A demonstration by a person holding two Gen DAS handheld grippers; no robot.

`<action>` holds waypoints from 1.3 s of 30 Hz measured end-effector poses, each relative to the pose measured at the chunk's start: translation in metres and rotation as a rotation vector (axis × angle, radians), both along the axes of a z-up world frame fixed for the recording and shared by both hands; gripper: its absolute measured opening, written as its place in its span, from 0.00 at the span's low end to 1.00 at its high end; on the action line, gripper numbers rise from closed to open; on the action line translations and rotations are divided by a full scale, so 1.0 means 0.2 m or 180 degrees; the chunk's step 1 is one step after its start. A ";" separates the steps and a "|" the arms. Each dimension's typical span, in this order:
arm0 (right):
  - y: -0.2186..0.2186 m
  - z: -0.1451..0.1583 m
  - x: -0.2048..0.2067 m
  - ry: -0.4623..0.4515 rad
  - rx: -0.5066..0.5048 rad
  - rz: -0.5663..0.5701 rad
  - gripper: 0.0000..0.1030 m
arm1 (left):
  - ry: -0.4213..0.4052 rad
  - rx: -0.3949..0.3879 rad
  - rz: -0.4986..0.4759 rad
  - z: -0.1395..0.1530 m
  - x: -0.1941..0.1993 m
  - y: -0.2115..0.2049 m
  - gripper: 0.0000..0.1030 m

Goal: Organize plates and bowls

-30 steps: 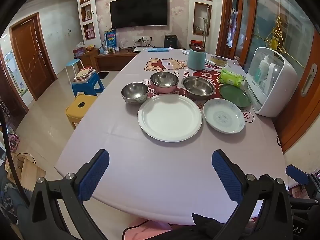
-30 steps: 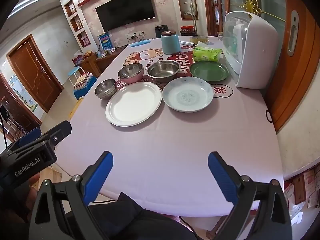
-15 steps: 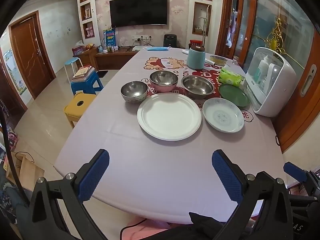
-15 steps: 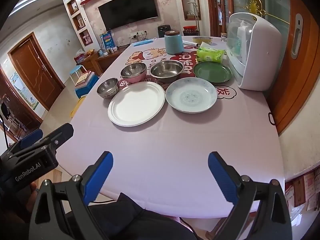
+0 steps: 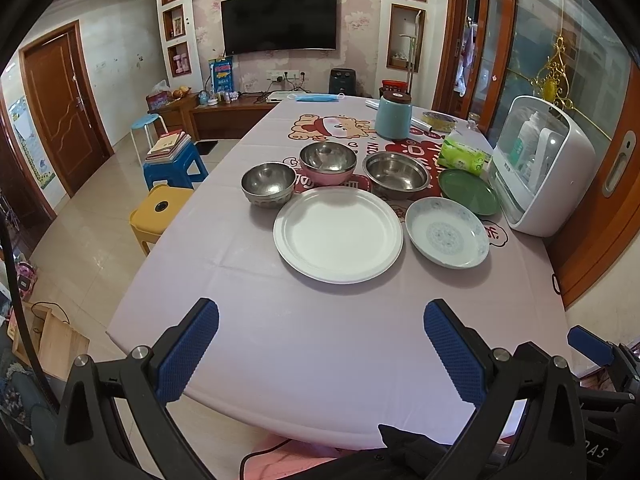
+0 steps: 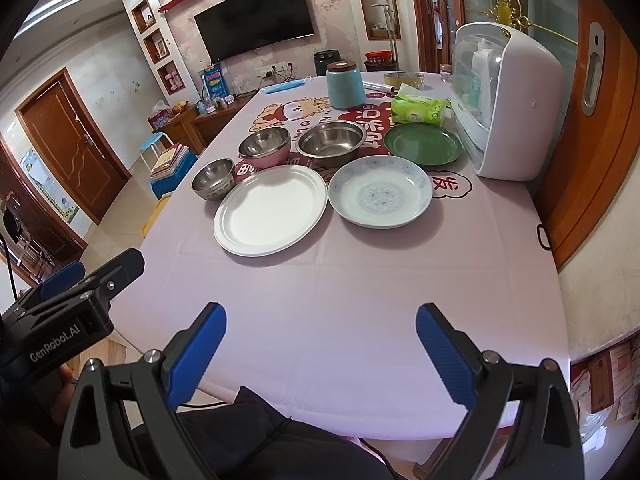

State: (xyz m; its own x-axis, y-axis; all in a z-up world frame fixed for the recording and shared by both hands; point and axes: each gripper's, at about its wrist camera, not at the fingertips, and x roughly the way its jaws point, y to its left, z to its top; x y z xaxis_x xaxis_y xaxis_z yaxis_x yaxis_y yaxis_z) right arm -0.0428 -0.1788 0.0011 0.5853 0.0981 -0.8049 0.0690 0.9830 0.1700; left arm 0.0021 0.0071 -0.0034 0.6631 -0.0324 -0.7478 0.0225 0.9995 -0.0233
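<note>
A large white plate (image 5: 338, 234) (image 6: 271, 209) lies mid-table, with a blue-patterned shallow bowl (image 5: 447, 231) (image 6: 380, 192) to its right and a green plate (image 5: 469, 191) (image 6: 423, 144) behind that. Behind them stand a small steel bowl (image 5: 268, 182) (image 6: 213, 178), a pink-sided steel bowl (image 5: 328, 162) (image 6: 265, 146) and a wider steel bowl (image 5: 397, 174) (image 6: 331, 141). My left gripper (image 5: 321, 354) is open and empty above the near table edge. My right gripper (image 6: 321, 354) is open and empty, also near that edge, well short of the dishes.
A white countertop cabinet (image 5: 538, 166) (image 6: 505, 100) stands at the table's right edge. A blue canister (image 5: 393, 116) (image 6: 345, 84) and a green tissue pack (image 5: 464, 154) (image 6: 418, 109) sit behind the dishes. Yellow (image 5: 158, 212) and blue stools (image 5: 174, 162) stand left of the table.
Both grippers have risen or drawn back a little, so the dishes sit slightly farther up in view. Both stay open. No dish has moved.
</note>
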 end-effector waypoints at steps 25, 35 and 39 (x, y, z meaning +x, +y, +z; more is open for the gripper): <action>-0.10 -0.01 0.03 0.0054 0.0041 -0.0016 0.94 | 0.0129 0.0044 0.0009 -0.01 0.08 -0.09 0.99; -0.13 -0.04 0.06 0.0018 0.0173 0.0004 0.94 | 0.0135 0.0091 0.0027 -0.02 0.08 -0.10 0.99; -0.13 -0.05 0.08 0.0020 0.0233 0.0015 0.94 | 0.0151 0.0111 0.0053 -0.03 0.09 -0.08 0.99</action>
